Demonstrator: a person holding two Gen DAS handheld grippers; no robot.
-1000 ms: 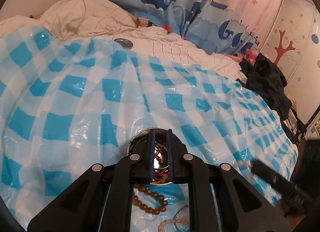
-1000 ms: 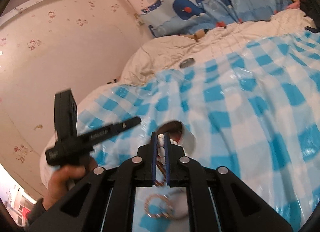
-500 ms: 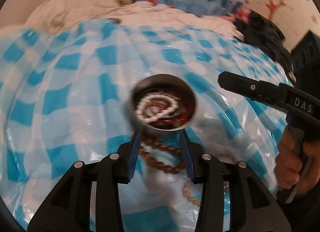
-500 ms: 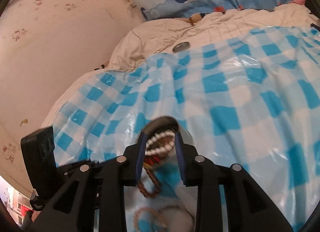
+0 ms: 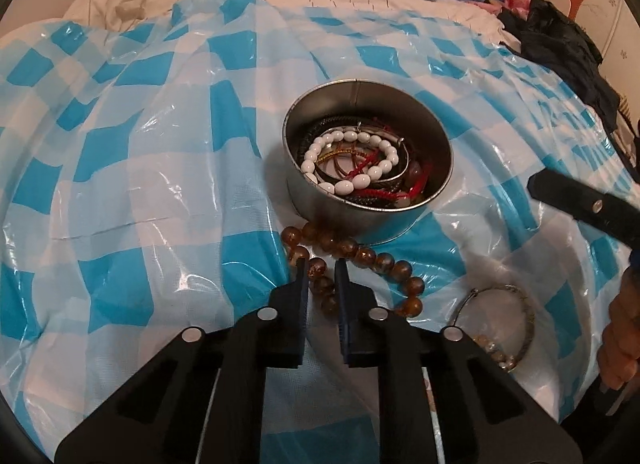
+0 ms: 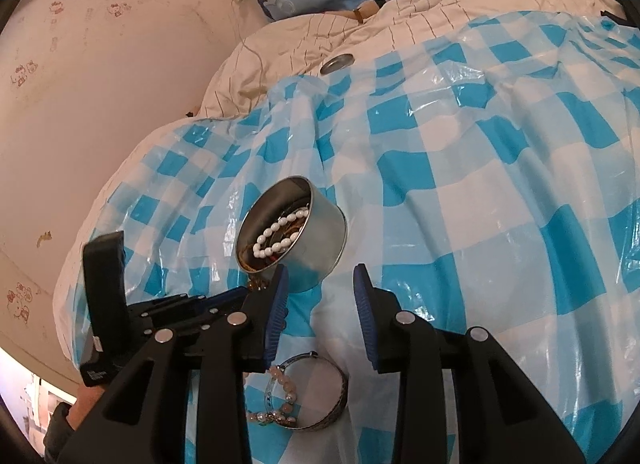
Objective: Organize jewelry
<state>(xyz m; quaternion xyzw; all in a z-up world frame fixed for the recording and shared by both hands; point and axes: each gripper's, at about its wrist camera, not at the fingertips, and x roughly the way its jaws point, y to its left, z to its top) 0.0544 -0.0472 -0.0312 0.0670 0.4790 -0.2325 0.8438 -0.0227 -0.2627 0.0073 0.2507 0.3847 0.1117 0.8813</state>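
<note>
The amber bead bracelet (image 5: 352, 260) has just been clamped by the left gripper (image 5: 320, 268) for binning; the right gripper (image 6: 318, 284) was opened, empty.

No text, label, brand or number can be read; small print on the left gripper (image 6: 102, 374) is too blurred.

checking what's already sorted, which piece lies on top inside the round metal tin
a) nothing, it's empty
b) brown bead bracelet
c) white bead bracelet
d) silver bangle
c: the white bead bracelet lies on top of the tangle inside the tin, while the brown bead bracelet and the silver bangle lie outside it on the checked sheet.
</note>
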